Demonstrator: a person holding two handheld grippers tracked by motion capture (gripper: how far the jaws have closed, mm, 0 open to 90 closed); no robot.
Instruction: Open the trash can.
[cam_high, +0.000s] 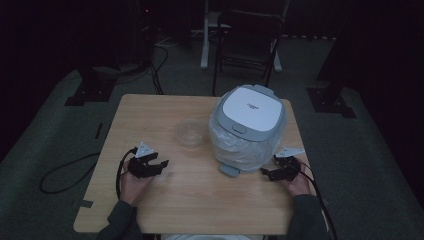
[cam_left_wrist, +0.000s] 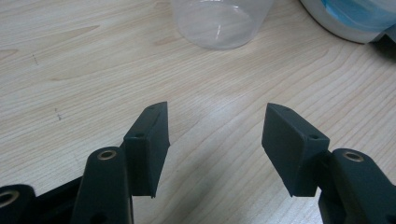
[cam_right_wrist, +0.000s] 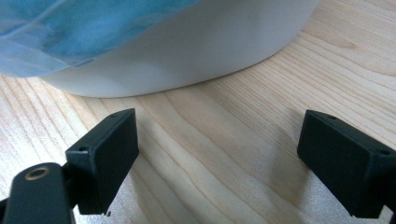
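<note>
Your left gripper sits nearest you on the left side of the wooden table, jaws apart w/ bare wood between them, holding nothing. No earlier shot to compare, so that's all on its state. In the left gripper view its pads hover low over the table, and straight ahead of them, well apart, stands a clear plastic cup. In the high view that cup is ahead and to the right of your left gripper, just beside the big appliance.

Further right: a white rice cooker, grey lid shut, body wrapped in clear plastic film. There's a small dark print on the lid top, prob. a brand mark, but too small to read. A grey tab sticks out at its near foot. In the left gripper view its wrapped edge shows at the far right, w/ blue-tinted film.

Your right gripper rests at the right side, pointing inward at the cooker's base, close but not touching. Jaws stand wide, nothing gripped. In the right gripper view the pads frame empty table, and the cooker's white lower wall curves just ahead, bluish film over its upper left part.
</note>
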